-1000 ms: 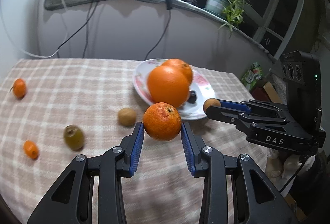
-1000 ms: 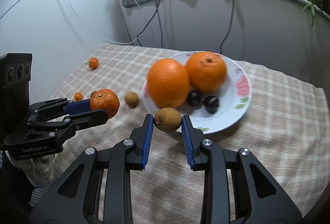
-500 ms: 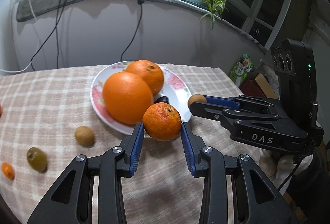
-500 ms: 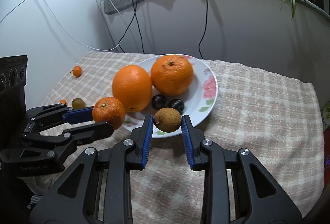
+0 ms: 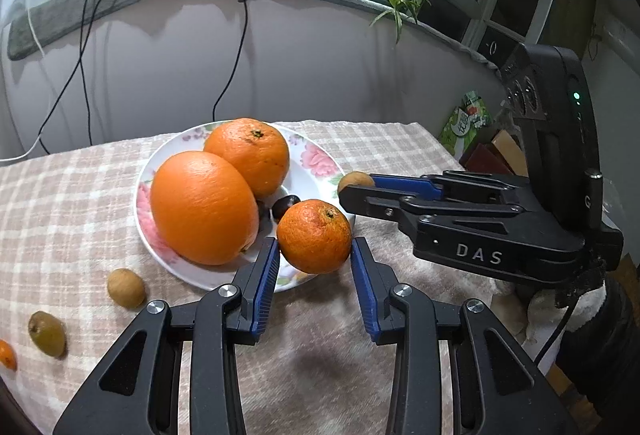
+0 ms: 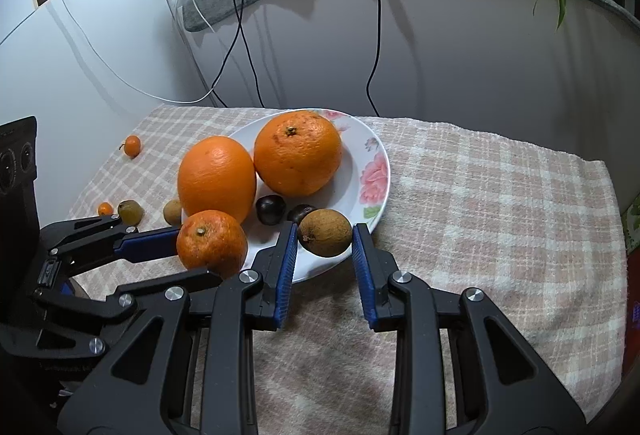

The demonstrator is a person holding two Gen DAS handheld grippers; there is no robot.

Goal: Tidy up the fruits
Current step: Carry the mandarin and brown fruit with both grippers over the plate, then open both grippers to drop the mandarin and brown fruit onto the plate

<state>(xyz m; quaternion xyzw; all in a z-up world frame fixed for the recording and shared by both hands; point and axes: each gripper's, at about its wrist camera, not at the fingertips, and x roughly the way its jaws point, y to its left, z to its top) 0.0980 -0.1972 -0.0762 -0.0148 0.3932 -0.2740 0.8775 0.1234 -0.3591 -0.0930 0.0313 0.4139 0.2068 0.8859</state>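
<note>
Left gripper clamped on a small mandarin, held over the near rim of the floral plate, blue pads pressed to either side of the fruit. Right gripper clamped on a brown longan, also over the plate's near rim, just to the right of the mandarin. On the plate: two large oranges side by side, touching, with two dark chestnut-like fruits tucked in front of them. On the checked tablecloth beside the plate's left edge, a second longan; farther toward the table's left edge, a greenish fruit and a small orange kumquat; another kumquat near the far left corner.
</note>
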